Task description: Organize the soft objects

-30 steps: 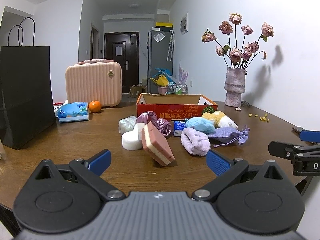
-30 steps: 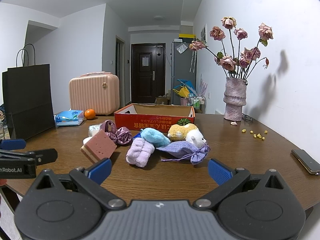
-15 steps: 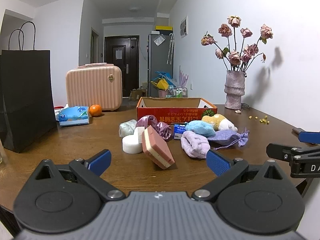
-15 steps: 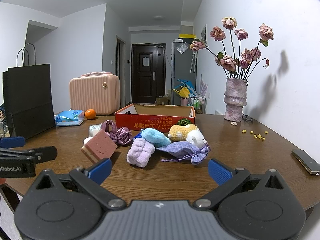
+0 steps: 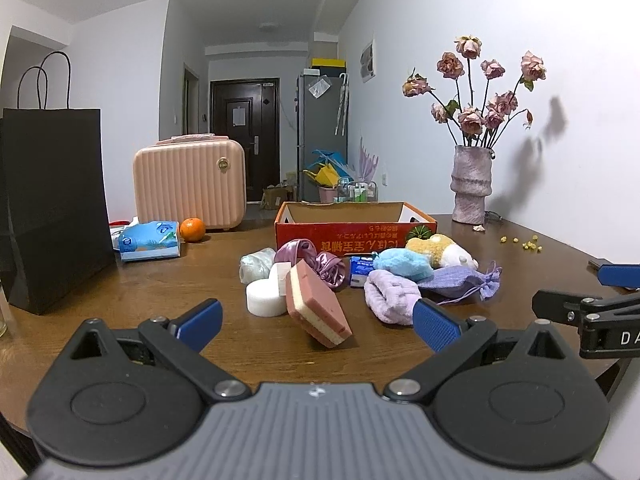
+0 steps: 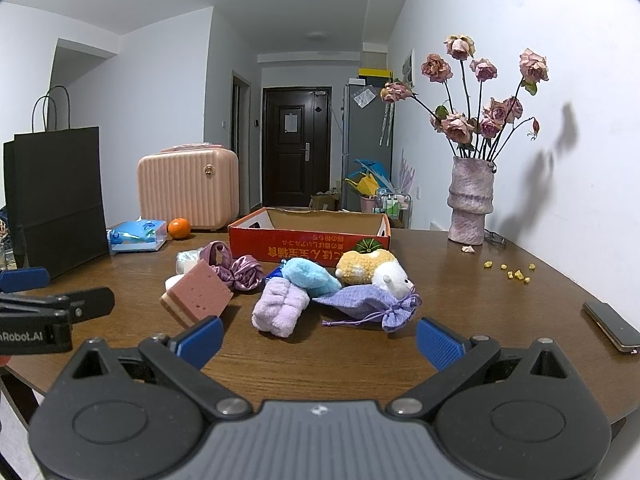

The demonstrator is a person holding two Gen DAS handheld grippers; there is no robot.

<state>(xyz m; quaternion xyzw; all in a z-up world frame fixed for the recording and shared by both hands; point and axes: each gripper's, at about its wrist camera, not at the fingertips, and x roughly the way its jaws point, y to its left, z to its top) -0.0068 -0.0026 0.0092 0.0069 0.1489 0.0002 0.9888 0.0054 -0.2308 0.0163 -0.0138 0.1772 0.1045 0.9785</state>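
Note:
A pile of soft items lies mid-table before a red cardboard box (image 5: 354, 230) (image 6: 308, 236): a pink layered sponge (image 5: 318, 304) (image 6: 198, 298), white round sponge (image 5: 264, 300), purple satin scrunchies (image 5: 316, 258) (image 6: 236, 270), lilac towel roll (image 5: 390, 296) (image 6: 280, 308), blue fluffy item (image 5: 402, 265) (image 6: 310, 278), yellow-white plush (image 5: 440, 250) (image 6: 374, 270) and lavender drawstring pouch (image 5: 466, 282) (image 6: 368, 306). My left gripper (image 5: 316, 324) hangs open short of the sponge. My right gripper (image 6: 318, 342) hangs open short of the towel and pouch. Neither holds anything.
On the wooden table (image 5: 120, 288) stand a black paper bag (image 5: 52, 208), pink case (image 5: 190, 184), tissue pack (image 5: 148, 240), orange (image 5: 192, 230) and a vase of dried roses (image 6: 470, 200). A phone (image 6: 612, 326) lies by the right edge, with yellow crumbs (image 6: 510, 272) nearby.
Both views have shifted only slightly; the left gripper tilted up a little. The objects have not moved and both grippers stay open.

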